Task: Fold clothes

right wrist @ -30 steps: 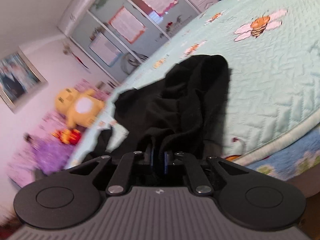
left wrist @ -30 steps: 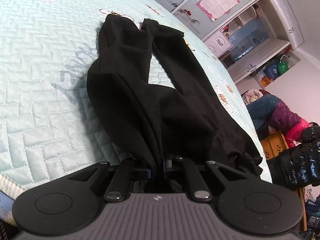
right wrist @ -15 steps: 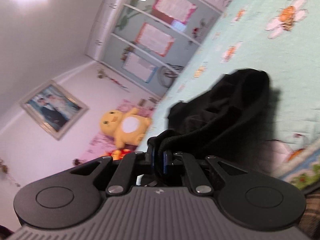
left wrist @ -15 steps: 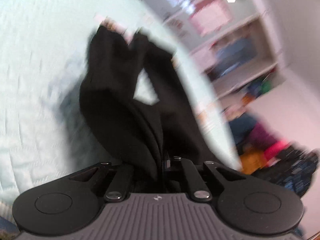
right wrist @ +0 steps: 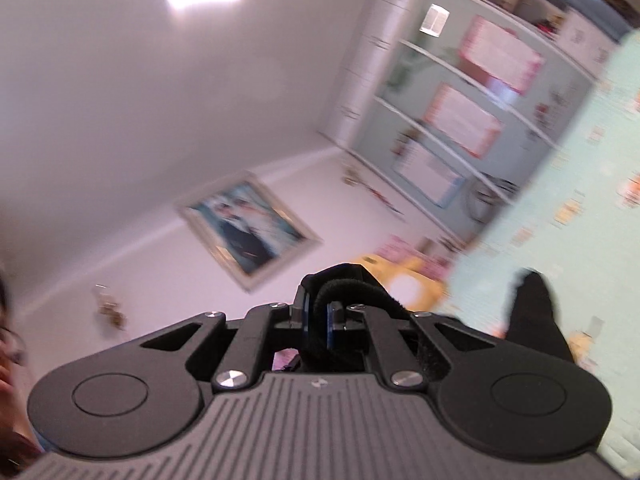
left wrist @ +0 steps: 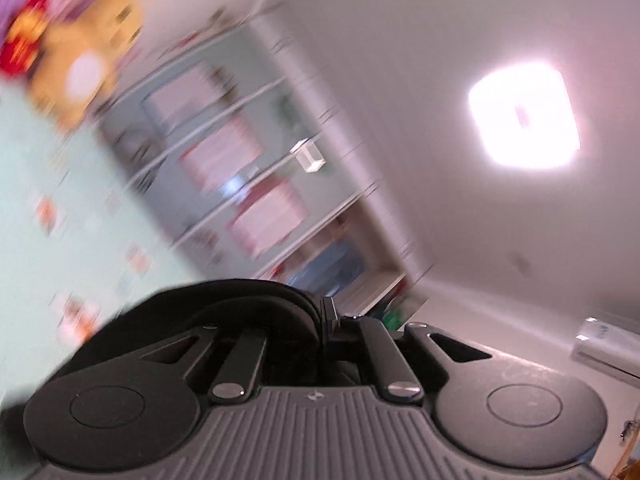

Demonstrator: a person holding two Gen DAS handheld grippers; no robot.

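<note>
A black garment (left wrist: 224, 308) drapes over the left side of my left gripper (left wrist: 326, 316), which is shut on its edge and tilted up toward the ceiling. Most of the cloth hangs below the view there. My right gripper (right wrist: 318, 314) is also shut on a rolled fold of the black garment (right wrist: 352, 290), pinched between its blue pads. A further part of the cloth (right wrist: 534, 312) hangs at the right, in front of the mint quilted bed (right wrist: 580, 208). Both views are blurred by motion.
The mint bed (left wrist: 60, 208) fills the left of the left wrist view, with a yellow plush toy (left wrist: 80, 64) beyond it. White shelving (right wrist: 460, 120) with pink boxes lines the far wall. A framed picture (right wrist: 244, 224) hangs on the wall. A ceiling light (left wrist: 524, 116) glares overhead.
Both grippers have swung up sharply, lifting the black garment off the bed. The views now point at the walls and ceiling rather than down on the quilt.
</note>
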